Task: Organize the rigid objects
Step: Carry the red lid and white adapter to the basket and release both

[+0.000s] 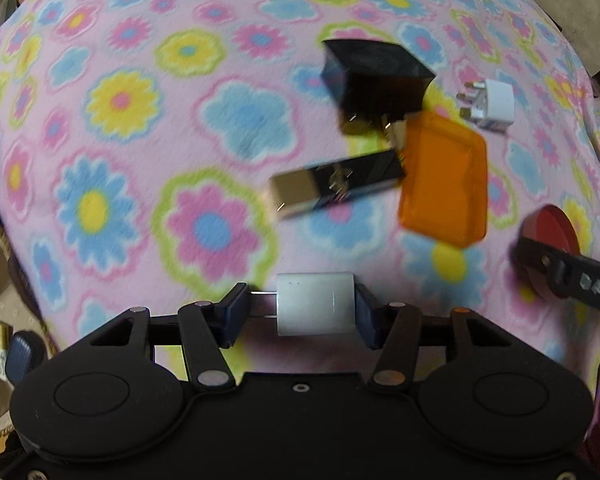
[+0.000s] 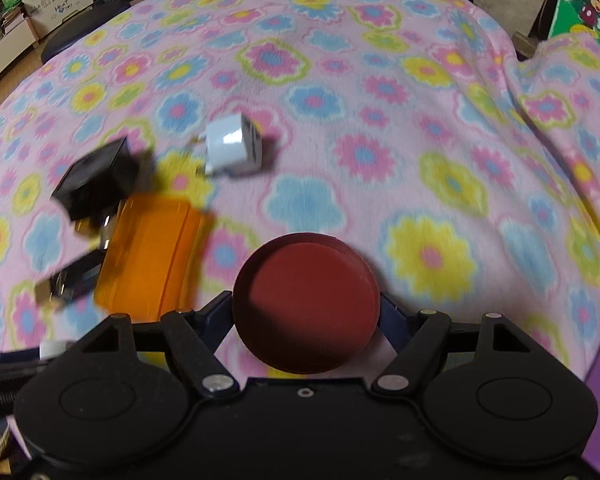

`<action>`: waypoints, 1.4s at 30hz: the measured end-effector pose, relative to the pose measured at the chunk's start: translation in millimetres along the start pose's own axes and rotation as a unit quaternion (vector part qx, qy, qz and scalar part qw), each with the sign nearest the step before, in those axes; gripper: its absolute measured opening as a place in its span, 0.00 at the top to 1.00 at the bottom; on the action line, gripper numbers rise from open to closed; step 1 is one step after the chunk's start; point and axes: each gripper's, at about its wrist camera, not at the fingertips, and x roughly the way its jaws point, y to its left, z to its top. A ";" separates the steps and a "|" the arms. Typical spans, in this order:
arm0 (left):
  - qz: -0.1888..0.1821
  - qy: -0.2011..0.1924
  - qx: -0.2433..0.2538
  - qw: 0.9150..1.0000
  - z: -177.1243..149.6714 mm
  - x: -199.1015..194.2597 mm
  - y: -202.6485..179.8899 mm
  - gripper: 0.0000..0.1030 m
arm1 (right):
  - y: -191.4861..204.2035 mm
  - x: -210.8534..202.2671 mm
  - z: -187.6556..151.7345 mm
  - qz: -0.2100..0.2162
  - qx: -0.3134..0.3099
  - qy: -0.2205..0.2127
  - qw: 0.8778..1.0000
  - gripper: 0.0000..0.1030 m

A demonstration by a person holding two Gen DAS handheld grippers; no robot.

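— On the flowered blanket [image 1: 148, 128], what does the left gripper [image 1: 300, 308] have?

— A small white block [image 1: 315, 304]. It sits between the two blue fingers [image 1: 236, 314], pressed against the right one. On the left side a thin metal pin runs from the block toward the other finger, so the jaws stand at a middling width, clamped around block and pin together.

— And the right gripper [image 2: 306, 308]?

— Its jaws are spread wide around a dark red round lid [image 2: 306, 306], open side up, one finger against each side of its rim. From the left wrist view the same lid [image 1: 552, 240] shows at the far right edge, with a black finger across it.

— What lies loose on the blanket?

— A cluster ahead of the left gripper. An orange box [image 1: 444, 180] lies flat. A black and gold stick [image 1: 336, 184] lies just beside its left edge, and they look to be touching. Beyond those a black cube [image 1: 376, 80] stands tilted, with metal prongs underneath near the orange box's top corner. A white plug adapter [image 1: 490, 106] lies apart from the cluster, to the right of the cube, prongs pointing left.

— Does the right wrist view agree?

— Yes: cube [image 2: 96, 178], orange box [image 2: 148, 256] and stick [image 2: 70, 280] grouped at left, adapter [image 2: 234, 146] farther out. Everything is motion-blurred, so fine detail is hard to read.
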 end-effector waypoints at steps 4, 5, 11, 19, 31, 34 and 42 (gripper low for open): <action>0.017 0.001 0.005 1.000 -14.0 -5.0 10.0 0.49 | 2.8 -14.7 -18.7 0.009 -0.008 0.006 1.000 0.26; 0.020 0.000 0.002 1.000 -16.9 -6.5 13.6 0.49 | 4.2 -17.9 -22.2 0.008 -0.008 0.007 1.000 0.26; 0.040 -0.003 -0.010 0.999 -32.2 -20.2 39.7 0.49 | 22.8 -38.1 -34.7 0.016 -0.024 -0.001 1.000 0.26; 0.085 -0.027 -0.034 0.995 -47.1 -59.1 93.9 0.49 | 87.5 -58.9 -40.6 0.045 -0.074 -0.012 0.996 0.26; 0.159 -0.050 -0.132 0.977 -69.0 -109.0 213.2 0.49 | 264.4 -90.3 -68.1 0.151 -0.198 -0.019 0.968 0.26; 0.178 -0.052 -0.164 0.969 -76.3 -112.9 244.2 0.49 | 303.9 -91.3 -79.8 0.170 -0.225 -0.011 0.959 0.26; 0.143 -0.048 -0.246 0.957 -96.4 -108.6 305.6 0.49 | 361.7 -77.3 -107.8 0.196 -0.264 0.025 0.944 0.26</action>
